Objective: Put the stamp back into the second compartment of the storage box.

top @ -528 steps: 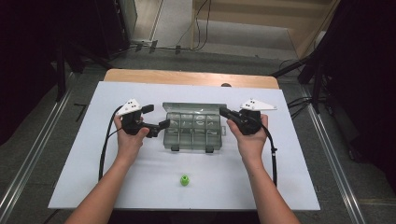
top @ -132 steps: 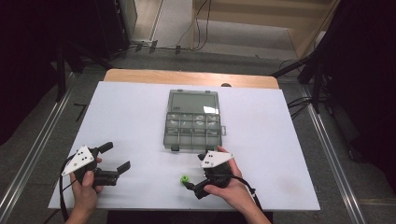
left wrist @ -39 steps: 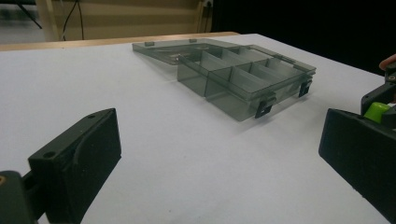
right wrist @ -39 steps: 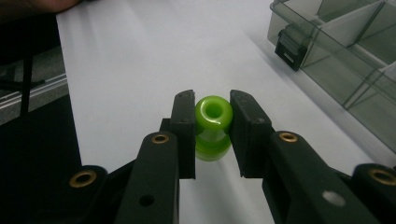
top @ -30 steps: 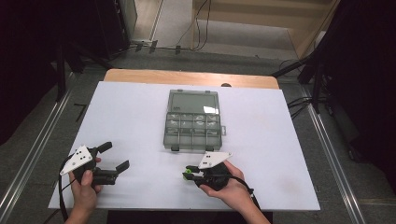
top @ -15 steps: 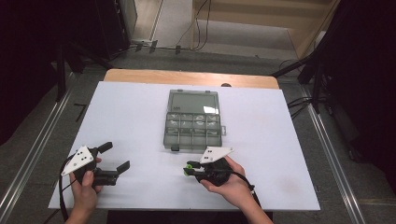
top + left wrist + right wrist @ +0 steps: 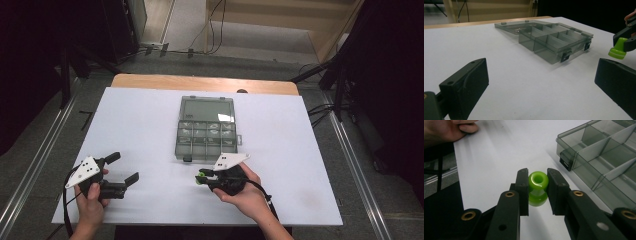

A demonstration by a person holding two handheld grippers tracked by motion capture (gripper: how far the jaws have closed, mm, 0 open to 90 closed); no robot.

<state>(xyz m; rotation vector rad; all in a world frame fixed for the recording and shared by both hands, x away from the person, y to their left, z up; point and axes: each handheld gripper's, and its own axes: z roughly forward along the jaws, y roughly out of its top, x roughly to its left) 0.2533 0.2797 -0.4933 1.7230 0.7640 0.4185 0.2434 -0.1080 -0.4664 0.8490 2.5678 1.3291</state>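
Green spool (image 7: 201, 176) sits pinched in the right gripper (image 7: 204, 178), near the table's (image 7: 150, 125) front edge, just in front of the open compartment box (image 7: 207, 131).

High view: right hand (image 7: 240, 187) comes in from bottom, wrist bent inward, so the gripper lies approx level and points toward the table's left. Spool at the very tip, long axis hard to tell here, too small. Left hand (image 7: 92, 192) at front-left corner, gripper (image 7: 122, 168) aimed toward table centre, jaws spread wide w/ nothing between.

Left gripper view: own two black jaws wide apart, bare table between. Box (image 7: 554, 40) ahead, lid (image 7: 516, 26) flat behind it. Spool (image 7: 617, 48) at right edge between the other gripper's tips, flared end down and slightly tilted, clear of the table.

Right gripper view: jaws narrow, pads pressed on both sides of the spool (image 7: 538, 187). Its long axis runs along the jaws; holed end faces away from the camera, toward the jaw tips. Box corner w/ latch (image 7: 566, 161) at upper right; left hand's fingers (image 7: 461, 127) at top left.
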